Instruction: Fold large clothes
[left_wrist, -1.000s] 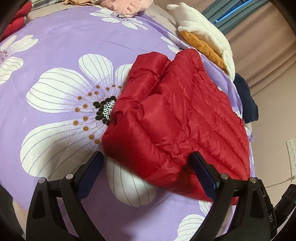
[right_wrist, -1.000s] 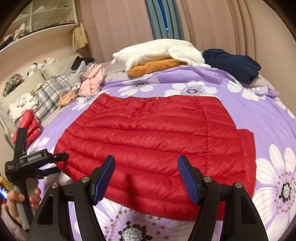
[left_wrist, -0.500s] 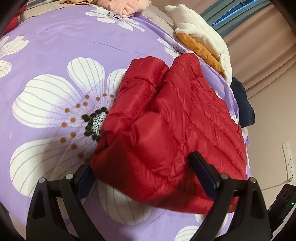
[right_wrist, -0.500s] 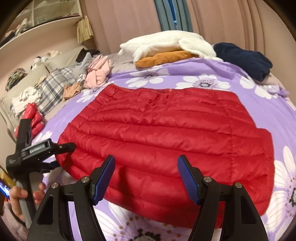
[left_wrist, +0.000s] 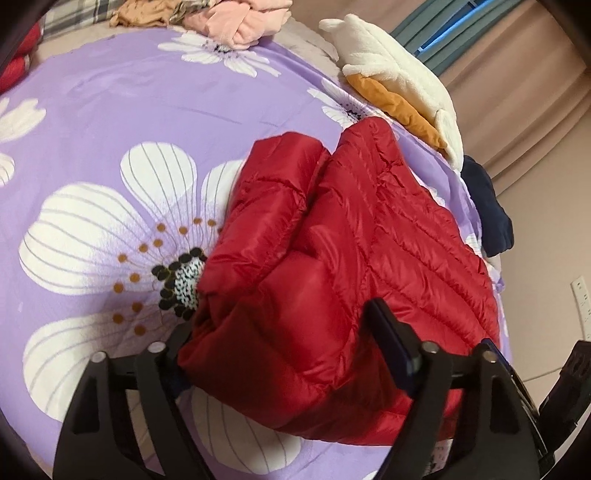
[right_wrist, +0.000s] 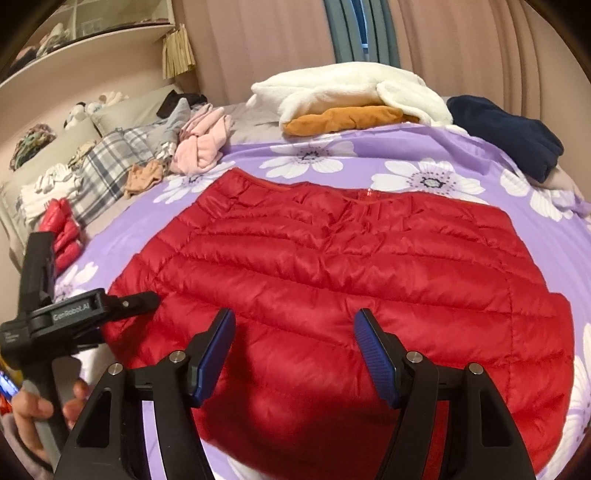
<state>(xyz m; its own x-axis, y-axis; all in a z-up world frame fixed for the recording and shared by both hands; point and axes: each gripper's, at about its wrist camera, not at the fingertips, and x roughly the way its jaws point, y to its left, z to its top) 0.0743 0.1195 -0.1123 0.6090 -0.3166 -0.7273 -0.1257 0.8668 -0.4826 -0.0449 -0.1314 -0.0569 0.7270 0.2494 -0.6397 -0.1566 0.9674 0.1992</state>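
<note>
A red quilted down jacket (right_wrist: 332, 280) lies flat in the middle of a bed covered by a purple sheet printed with large white flowers (left_wrist: 110, 122), its sleeves apparently already tucked in so the body forms one broad panel; that first tidy-up looks done, while the main folds across the body look still to come. The left gripper (left_wrist: 280, 354) has its two black fingers spread wide with the jacket's near corner bulging between them; one pad is hidden behind the fabric, and it does not appear to be pinching yet. In the right wrist view this same gripper (right_wrist: 147, 299) sits at the jacket's left edge, touching or just beside it. The right gripper (right_wrist: 295, 350) hangs above the near hem with its blue-padded fingers (right_wrist: 373, 354) wide apart and nothing between them. My judgement is that the fold is barely begun: both corners of one side must be taken and carried across. No true containers appear close by; wall shelves (right_wrist: 85, 26) hold small items too blurred to name. Elsewhere on the bed rest a white fleece garment (right_wrist: 351, 88) over an orange one (right_wrist: 343, 120), a navy garment (right_wrist: 509, 133), a pink bundle (right_wrist: 203, 144) and a plaid cloth (right_wrist: 110, 158).
</note>
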